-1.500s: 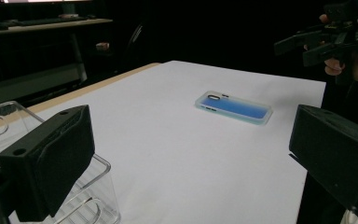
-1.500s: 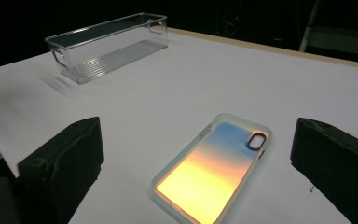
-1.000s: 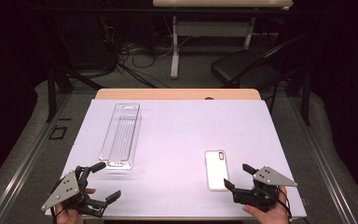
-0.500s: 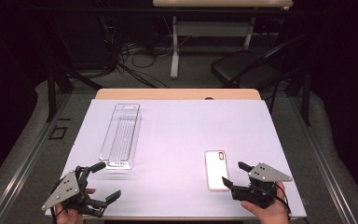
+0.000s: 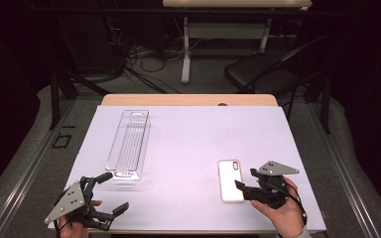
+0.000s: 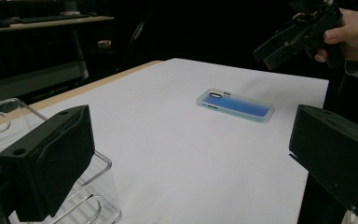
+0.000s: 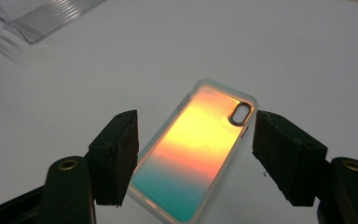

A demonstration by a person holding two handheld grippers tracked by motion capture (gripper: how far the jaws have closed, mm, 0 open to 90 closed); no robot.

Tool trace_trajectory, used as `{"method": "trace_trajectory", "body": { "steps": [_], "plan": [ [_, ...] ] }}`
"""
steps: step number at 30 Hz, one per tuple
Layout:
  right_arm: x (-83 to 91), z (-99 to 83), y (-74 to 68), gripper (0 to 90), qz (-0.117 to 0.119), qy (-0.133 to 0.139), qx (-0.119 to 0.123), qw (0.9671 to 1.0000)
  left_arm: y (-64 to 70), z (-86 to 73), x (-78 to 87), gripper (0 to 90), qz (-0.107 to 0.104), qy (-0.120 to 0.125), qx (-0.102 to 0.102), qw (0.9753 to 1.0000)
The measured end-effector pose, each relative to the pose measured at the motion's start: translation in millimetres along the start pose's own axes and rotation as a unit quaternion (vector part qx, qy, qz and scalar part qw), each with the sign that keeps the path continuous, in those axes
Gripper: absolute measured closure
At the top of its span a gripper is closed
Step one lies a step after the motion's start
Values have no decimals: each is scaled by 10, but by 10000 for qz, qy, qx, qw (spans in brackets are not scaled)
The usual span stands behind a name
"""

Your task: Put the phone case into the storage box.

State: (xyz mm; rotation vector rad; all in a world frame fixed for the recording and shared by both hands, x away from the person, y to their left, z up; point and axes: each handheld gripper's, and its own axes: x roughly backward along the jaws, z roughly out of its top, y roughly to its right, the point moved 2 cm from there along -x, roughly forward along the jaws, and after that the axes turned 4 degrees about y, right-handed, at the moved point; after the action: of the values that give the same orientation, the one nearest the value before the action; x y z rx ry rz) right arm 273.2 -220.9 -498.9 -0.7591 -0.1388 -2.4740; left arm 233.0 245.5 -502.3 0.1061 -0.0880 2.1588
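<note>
My right claw (image 5: 244, 182) hangs near the front right of the worktop (image 5: 188, 144). It is wide open and holds nothing. Its tips point at the phone case (image 5: 229, 180), which lies flat on the white worktop just left of my right hand (image 5: 283, 210). In the right gripper view the case (image 7: 200, 144) sits between my two black jaws, with a gap on each side. I think the jaws are a little above it and not touching, but it is hard to be sure from here. The case looks shiny, orange at the top and green-blue at the bottom. It has a see-through edge and a small dark hole for a camera.

My left claw (image 5: 110, 193) is at the front left corner. It is open too, and empty. Its upper jaw reaches close to the near end of the clear plastic tray (image 5: 128, 144). The tray is long and thin and runs away from me on the left side. It is well apart from the phone case.

In the left gripper view the case (image 6: 235, 105) looks blue, and my right claw (image 6: 279, 44) hovers above and behind it.
</note>
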Motion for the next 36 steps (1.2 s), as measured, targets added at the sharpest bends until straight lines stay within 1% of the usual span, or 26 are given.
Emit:
{"method": "trace_trajectory", "body": {
  "steps": [2,3,4,6,7,8,9,11,13,14,18,20,21,24,25,28,29,30,31,33,34,36],
  "plan": [
    [-20,8,7,327,-38,-9,-21,10000,0,0,1,3,2,-3,1,10000],
    [-37,17,16,361,-52,-36,-62,10000,-1,-1,1,3,2,-4,3,10000],
    [-62,32,27,367,-24,-144,-212,9997,-1,-1,1,3,1,-1,3,10000],
    [-74,38,38,367,-19,-150,-230,9996,-1,-1,0,3,-1,-6,7,10000],
    [-88,47,40,367,-33,-199,-389,9990,0,-2,-1,3,-5,-8,4,10000],
    [-100,57,47,370,-48,-230,-454,9987,0,-2,-3,3,-7,-9,1,10000],
    [-118,79,66,408,-93,-193,-403,9990,1,-3,-3,3,-6,-18,4,10000],
    [-125,87,75,411,-86,-204,-384,9990,0,-4,-4,3,-6,-18,5,10000],
    [-141,113,83,422,-72,-240,-434,9987,-2,-4,-4,3,-9,-10,14,10000],
    [-153,124,96,421,-74,-246,-411,9988,-2,-4,-5,3,-7,-12,23,10000],
    [-191,163,118,421,-135,-340,-502,9981,-1,-4,-4,3,-9,-23,15,10000],
    [-209,176,122,438,-157,-504,-637,9966,-2,-4,-3,3,-8,-9,32,10000],
    [-231,190,137,439,-283,-581,-559,9963,-3,-5,-3,3,-7,-13,33,10000],
    [-253,206,132,439,-309,-647,-589,9957,-3,-5,-3,3,-13,-15,25,10000],
    [-275,221,131,438,-373,-771,-664,9941,-3,-5,-3,3,-14,-15,25,10000],
    [-297,235,129,436,-448,-818,-692,9932,-3,-6,-6,3,-10,-9,32,10000],
    [-321,252,128,443,-457,-950,-804,9912,-5,-6,-6,3,-9,-18,21,10000],
    [-321,252,128,443,-457,-950,-804,9912,-6,-6,-7,3,-4,-19,20,10000],
    [-340,266,132,445,-449,-1042,-839,9900,-7,-6,-6,3,-10,-25,22,10000],
    [-345,271,136,457,-442,-1072,-861,9895,-8,-6,-6,3,-3,-26,30,10000],
    [-351,280,142,461,-419,-1174,-980,9873,-9,-7,-7,3,-6,-27,32,10000],
    [-370,287,158,463,-374,-1263,-1050,9857,-10,-9,-10,3,-8,-34,29,10000]
  ]
}}
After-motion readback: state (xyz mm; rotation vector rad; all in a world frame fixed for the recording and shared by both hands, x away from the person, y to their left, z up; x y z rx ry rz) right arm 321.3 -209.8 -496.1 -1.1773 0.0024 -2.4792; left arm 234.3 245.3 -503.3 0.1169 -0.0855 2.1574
